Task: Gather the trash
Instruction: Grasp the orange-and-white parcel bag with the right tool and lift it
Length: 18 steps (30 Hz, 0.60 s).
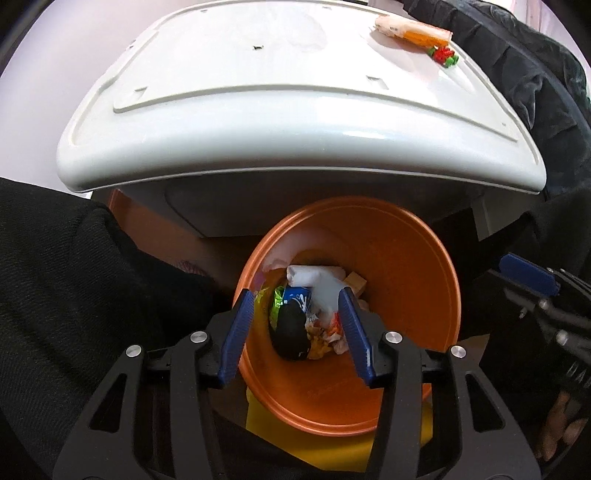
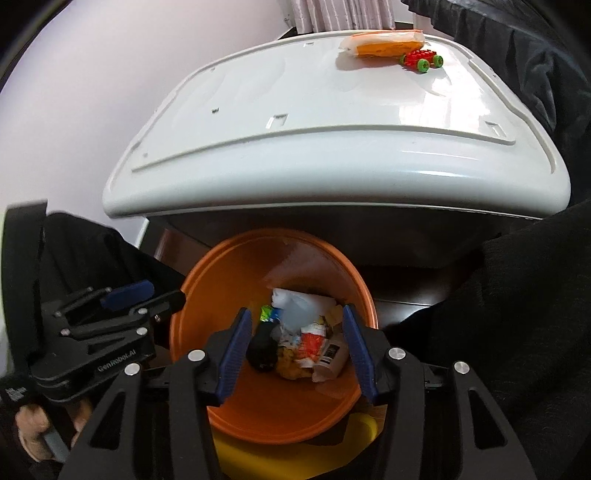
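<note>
An orange bin (image 1: 424,295) (image 2: 229,266) stands below a white tabletop and holds mixed trash: a black lump (image 1: 291,332) (image 2: 262,347), crumpled white paper (image 1: 314,277) (image 2: 295,302), coloured wrappers and a small pale bottle (image 2: 330,356). My left gripper (image 1: 295,295) hangs over the bin's mouth, open, with nothing between its blue pads. Beside it, my right gripper (image 2: 295,312) is also open and empty above the bin. In the right wrist view the left gripper (image 2: 127,293) shows at the bin's left rim.
The white tabletop (image 1: 258,110) (image 2: 314,110) overhangs the bin's far side. On its far right lie an orange packet (image 1: 413,31) (image 2: 384,42) and a red and green toy car (image 1: 443,55) (image 2: 421,59). A yellow object (image 1: 266,417) sits under the bin. Dark clothing flanks both sides.
</note>
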Each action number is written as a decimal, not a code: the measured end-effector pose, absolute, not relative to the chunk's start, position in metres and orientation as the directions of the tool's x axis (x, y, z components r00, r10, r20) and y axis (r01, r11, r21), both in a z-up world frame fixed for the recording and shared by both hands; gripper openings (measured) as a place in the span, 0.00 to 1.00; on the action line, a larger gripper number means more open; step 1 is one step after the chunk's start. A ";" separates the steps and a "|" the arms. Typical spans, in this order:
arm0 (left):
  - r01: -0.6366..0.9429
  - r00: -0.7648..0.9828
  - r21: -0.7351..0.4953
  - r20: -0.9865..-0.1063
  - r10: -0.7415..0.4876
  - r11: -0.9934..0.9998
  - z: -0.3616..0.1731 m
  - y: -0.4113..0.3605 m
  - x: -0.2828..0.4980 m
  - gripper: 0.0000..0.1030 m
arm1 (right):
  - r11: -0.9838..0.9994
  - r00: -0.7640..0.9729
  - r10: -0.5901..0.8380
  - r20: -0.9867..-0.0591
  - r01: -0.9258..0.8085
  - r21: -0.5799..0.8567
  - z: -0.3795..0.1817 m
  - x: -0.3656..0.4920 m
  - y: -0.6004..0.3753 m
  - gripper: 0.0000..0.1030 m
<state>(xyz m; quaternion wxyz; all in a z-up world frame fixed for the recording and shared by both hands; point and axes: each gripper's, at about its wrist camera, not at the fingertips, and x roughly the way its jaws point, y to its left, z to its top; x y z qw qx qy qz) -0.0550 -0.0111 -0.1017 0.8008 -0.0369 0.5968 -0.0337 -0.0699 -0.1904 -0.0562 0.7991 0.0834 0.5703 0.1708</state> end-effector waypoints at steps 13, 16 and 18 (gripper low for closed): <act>0.055 0.384 -0.119 -0.914 -0.131 0.991 -0.082 -0.015 -0.058 0.57 | 0.983 0.467 0.179 -0.866 -0.048 0.178 -0.014 0.113 -0.260 0.55; 0.066 0.401 -0.130 -0.905 -0.145 0.989 -0.080 -0.013 -0.059 0.57 | 0.968 0.471 0.221 -0.854 0.001 0.251 -0.009 0.158 -0.278 0.55; 0.068 0.411 -0.140 -0.898 -0.155 0.988 -0.078 -0.013 -0.059 0.57 | 0.937 0.458 0.299 -0.837 0.023 0.347 -0.008 0.182 -0.284 0.56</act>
